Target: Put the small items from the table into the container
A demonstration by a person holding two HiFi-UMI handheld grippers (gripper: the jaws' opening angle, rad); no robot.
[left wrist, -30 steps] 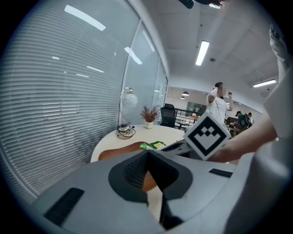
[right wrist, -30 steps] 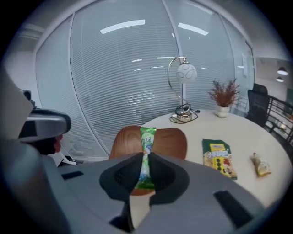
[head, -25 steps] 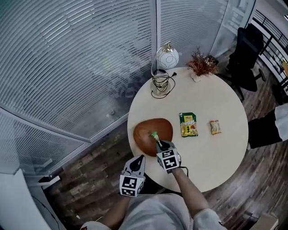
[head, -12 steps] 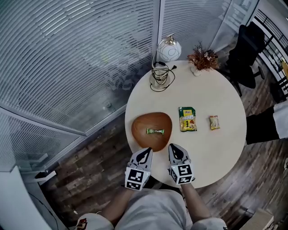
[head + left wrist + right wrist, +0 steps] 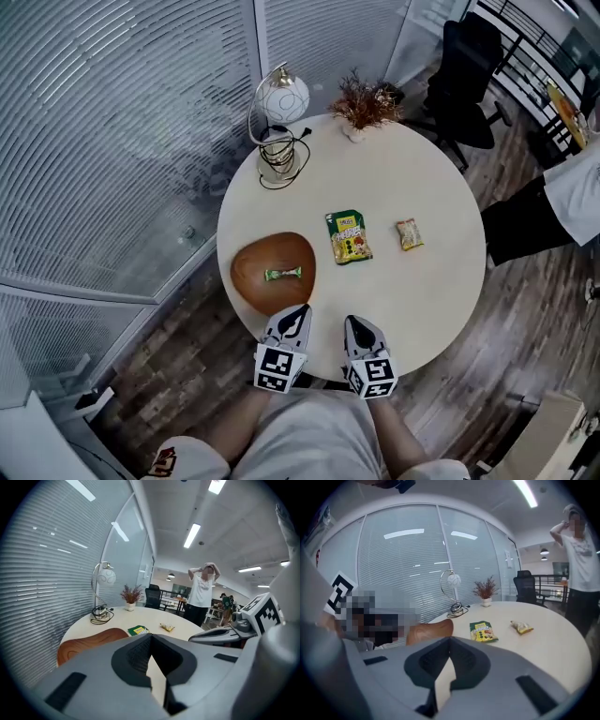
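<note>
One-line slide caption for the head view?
Both shut, left gripper and right gripper hover at the round white table's edge; green-wrapped candy lies in the brown wooden bowl.

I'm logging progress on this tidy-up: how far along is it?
Done: one green candy lies in the brown bowl. In hand: nothing; the left gripper and right gripper hover at the near edge of the table, fingers together and empty. Left: the green packet and the small yellow packet lie on the table, not yet in the bowl.
</note>
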